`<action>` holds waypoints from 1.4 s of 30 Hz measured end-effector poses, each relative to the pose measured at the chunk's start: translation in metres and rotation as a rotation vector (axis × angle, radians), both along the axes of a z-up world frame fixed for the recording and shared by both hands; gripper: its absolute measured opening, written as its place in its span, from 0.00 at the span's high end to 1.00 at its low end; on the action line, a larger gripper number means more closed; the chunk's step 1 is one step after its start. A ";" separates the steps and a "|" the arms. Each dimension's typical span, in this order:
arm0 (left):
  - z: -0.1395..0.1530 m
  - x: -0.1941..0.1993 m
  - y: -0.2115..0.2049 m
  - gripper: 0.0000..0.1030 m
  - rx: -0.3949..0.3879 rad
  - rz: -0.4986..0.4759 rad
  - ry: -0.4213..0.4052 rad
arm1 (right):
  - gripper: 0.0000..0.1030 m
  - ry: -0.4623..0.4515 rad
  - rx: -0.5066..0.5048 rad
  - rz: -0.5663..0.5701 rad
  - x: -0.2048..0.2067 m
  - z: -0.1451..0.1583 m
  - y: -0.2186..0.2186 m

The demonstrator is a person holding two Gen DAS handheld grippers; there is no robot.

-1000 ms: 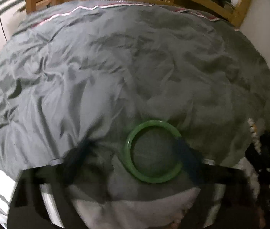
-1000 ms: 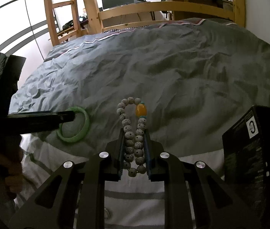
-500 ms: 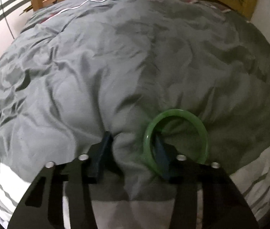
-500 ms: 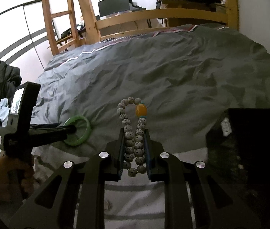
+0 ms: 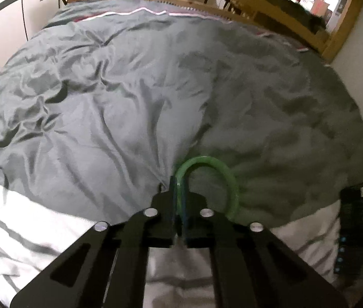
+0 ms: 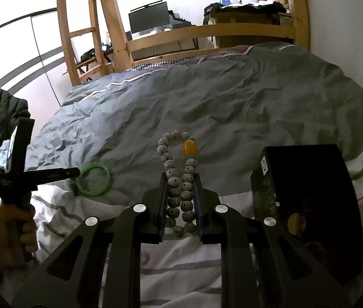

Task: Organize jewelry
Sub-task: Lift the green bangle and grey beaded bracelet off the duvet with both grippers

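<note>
Pinching near-left rim of glossy green jade-like bangle (image 5: 208,179), your left gripper (image 5: 179,192) has jaws narrowed tight on it; bangle lies on wrinkled grey duvet (image 5: 130,102) near white striped sheet (image 5: 27,220).

Right wrist view: your right gripper (image 6: 181,195) clamps speckled white bead bracelet with amber bead (image 6: 178,179); black box (image 6: 307,200) just right.
</note>
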State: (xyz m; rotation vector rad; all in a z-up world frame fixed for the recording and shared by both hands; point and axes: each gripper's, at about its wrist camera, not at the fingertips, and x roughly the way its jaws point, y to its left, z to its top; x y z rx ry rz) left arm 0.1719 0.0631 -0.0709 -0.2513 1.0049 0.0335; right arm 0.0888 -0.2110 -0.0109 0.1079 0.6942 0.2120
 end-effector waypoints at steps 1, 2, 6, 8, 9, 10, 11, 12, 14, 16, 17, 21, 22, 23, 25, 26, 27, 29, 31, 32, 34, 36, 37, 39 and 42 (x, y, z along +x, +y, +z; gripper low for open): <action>0.003 -0.002 0.000 0.98 -0.007 0.002 -0.006 | 0.82 -0.010 0.002 -0.001 -0.004 0.003 -0.002; 0.004 -0.003 0.002 0.98 -0.010 0.001 -0.010 | 0.82 -0.017 0.004 -0.001 -0.007 0.006 -0.004; 0.009 -0.008 0.005 0.99 -0.046 -0.007 -0.023 | 0.82 -0.040 0.014 -0.018 -0.017 0.018 -0.016; 0.008 -0.008 0.003 0.98 -0.079 -0.027 -0.027 | 0.82 -0.044 0.026 -0.027 -0.020 0.022 -0.022; 0.010 -0.010 0.000 0.90 -0.060 -0.022 -0.046 | 0.82 -0.046 0.034 -0.031 -0.022 0.024 -0.025; 0.010 -0.011 -0.003 0.77 -0.042 -0.036 -0.062 | 0.82 -0.047 0.042 -0.037 -0.024 0.026 -0.028; 0.010 -0.010 -0.008 0.33 -0.024 -0.053 -0.076 | 0.82 -0.047 0.047 -0.040 -0.024 0.027 -0.030; 0.011 -0.010 -0.014 0.06 0.012 -0.057 -0.099 | 0.82 -0.046 0.052 -0.041 -0.025 0.027 -0.031; 0.011 -0.005 -0.028 0.06 0.084 -0.092 -0.135 | 0.82 -0.044 0.057 -0.042 -0.027 0.027 -0.032; 0.001 0.006 -0.043 0.06 0.159 -0.140 -0.109 | 0.82 -0.042 0.055 -0.037 -0.027 0.027 -0.032; -0.009 0.012 -0.050 0.06 0.204 -0.160 -0.081 | 0.82 -0.042 0.052 -0.036 -0.027 0.027 -0.032; -0.055 0.025 -0.058 0.06 0.294 -0.206 0.075 | 0.82 -0.038 0.052 -0.042 -0.025 0.026 -0.034; -0.053 0.025 -0.054 0.10 0.263 -0.202 0.061 | 0.82 -0.035 0.056 -0.043 -0.024 0.025 -0.035; -0.049 0.026 -0.050 0.24 0.236 -0.192 0.058 | 0.82 -0.034 0.059 -0.045 -0.024 0.025 -0.036; -0.040 0.025 -0.039 0.31 0.189 -0.156 0.034 | 0.82 -0.035 0.061 -0.051 -0.023 0.024 -0.037; -0.038 0.024 -0.036 0.31 0.177 -0.148 0.027 | 0.82 -0.034 0.063 -0.054 -0.023 0.025 -0.038; -0.035 0.023 -0.033 0.31 0.175 -0.134 0.018 | 0.82 -0.035 0.065 -0.056 -0.024 0.025 -0.039; -0.031 0.022 -0.032 0.31 0.179 -0.126 0.003 | 0.82 -0.038 0.070 -0.063 -0.025 0.026 -0.042; -0.024 0.018 -0.030 0.31 0.172 -0.124 -0.022 | 0.82 -0.045 0.071 -0.070 -0.027 0.028 -0.044; -0.020 0.016 -0.031 0.31 0.165 -0.126 -0.033 | 0.82 -0.049 0.074 -0.074 -0.027 0.030 -0.046; -0.010 0.013 -0.035 0.33 0.154 -0.137 -0.064 | 0.82 -0.054 0.081 -0.085 -0.029 0.032 -0.051; -0.005 0.012 -0.043 0.85 0.138 -0.163 -0.069 | 0.82 -0.058 0.087 -0.097 -0.031 0.034 -0.055; -0.002 0.010 -0.047 0.84 0.141 -0.170 -0.069 | 0.82 -0.059 0.091 -0.103 -0.032 0.034 -0.058; 0.005 0.005 -0.056 0.84 0.152 -0.192 -0.093 | 0.82 -0.059 0.096 -0.113 -0.033 0.035 -0.061; 0.007 0.002 -0.061 0.84 0.161 -0.205 -0.098 | 0.82 -0.058 0.101 -0.128 -0.033 0.036 -0.066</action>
